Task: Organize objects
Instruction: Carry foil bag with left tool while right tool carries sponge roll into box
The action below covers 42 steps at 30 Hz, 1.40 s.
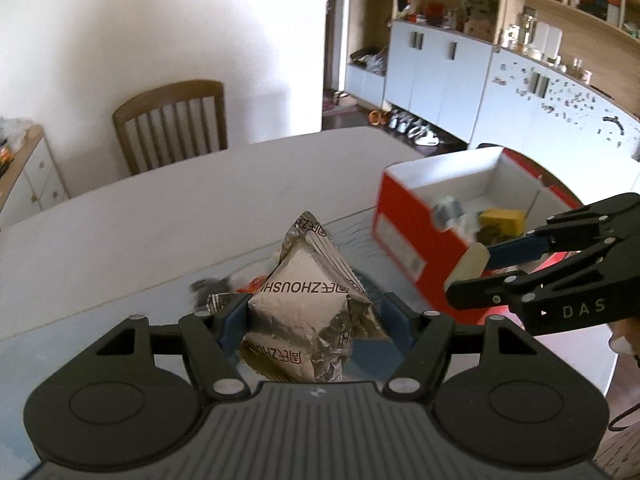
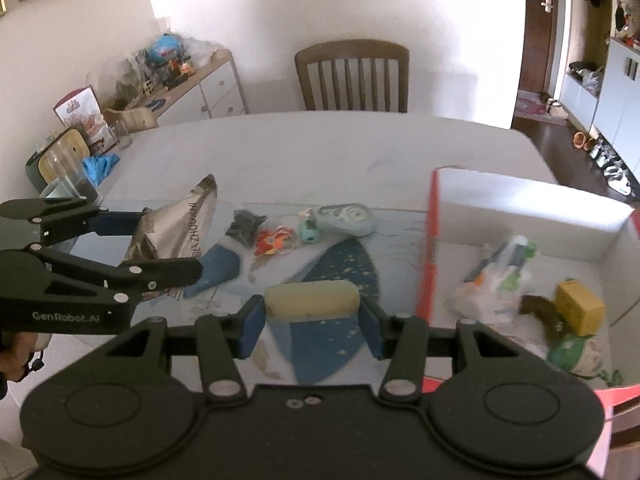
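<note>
On the table (image 2: 320,148), at three o'clock in the right wrist view, a red box (image 2: 428,264) is seen already loaded with a yellow block (image 2: 578,308) and wrapped items. A silver foil packet (image 1: 308,304) is clamped in the left gripper (image 1: 314,320), lifted off the mat. A small cream block (image 2: 312,300) is pinched in the right gripper (image 2: 312,316). Toward twelve o'clock, a teal toy (image 2: 344,220), an orange flower (image 2: 272,242) and a grey scrap (image 2: 245,226) are left unsorted.

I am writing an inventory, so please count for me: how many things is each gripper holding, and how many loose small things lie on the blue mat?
Held by left gripper: 1, silver foil packet
Held by right gripper: 1, cream block
Loose on blue mat: 3, grey clump, orange flower piece, pale green tape dispenser
Total: 5
</note>
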Each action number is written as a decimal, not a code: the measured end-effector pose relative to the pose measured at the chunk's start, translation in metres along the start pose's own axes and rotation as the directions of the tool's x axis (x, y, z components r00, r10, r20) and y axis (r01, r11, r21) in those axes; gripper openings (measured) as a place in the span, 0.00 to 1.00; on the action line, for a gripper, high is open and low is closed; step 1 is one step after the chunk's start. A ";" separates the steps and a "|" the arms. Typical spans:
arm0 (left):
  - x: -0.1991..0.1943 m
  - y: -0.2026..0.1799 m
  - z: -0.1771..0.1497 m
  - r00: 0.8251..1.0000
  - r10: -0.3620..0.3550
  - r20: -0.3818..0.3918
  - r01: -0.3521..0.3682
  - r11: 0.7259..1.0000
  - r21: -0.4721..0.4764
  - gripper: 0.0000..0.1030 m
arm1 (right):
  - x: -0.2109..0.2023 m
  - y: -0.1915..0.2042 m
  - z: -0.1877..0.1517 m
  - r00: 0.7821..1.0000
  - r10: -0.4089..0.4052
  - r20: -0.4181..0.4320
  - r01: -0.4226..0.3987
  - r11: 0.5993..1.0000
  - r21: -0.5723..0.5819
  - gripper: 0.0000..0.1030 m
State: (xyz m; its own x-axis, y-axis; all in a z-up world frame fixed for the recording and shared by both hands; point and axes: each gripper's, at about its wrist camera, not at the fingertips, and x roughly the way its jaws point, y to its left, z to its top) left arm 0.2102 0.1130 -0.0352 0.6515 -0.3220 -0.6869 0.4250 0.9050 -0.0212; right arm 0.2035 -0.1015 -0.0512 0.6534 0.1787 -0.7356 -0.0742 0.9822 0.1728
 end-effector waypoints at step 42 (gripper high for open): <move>0.144 -0.209 0.089 0.996 -0.033 -0.085 0.045 0.989 0.139 0.68 | -0.018 -0.198 -0.039 0.989 -0.133 -0.061 0.133 0.991 0.001 0.48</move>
State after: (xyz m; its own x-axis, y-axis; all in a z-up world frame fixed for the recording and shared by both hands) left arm 0.2714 -0.1472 -0.0655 0.5815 -0.3270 -0.7449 0.5368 0.8423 0.0493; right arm 0.1770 -0.2972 -0.0980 0.6103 0.0501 -0.7906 0.0140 0.9972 0.0741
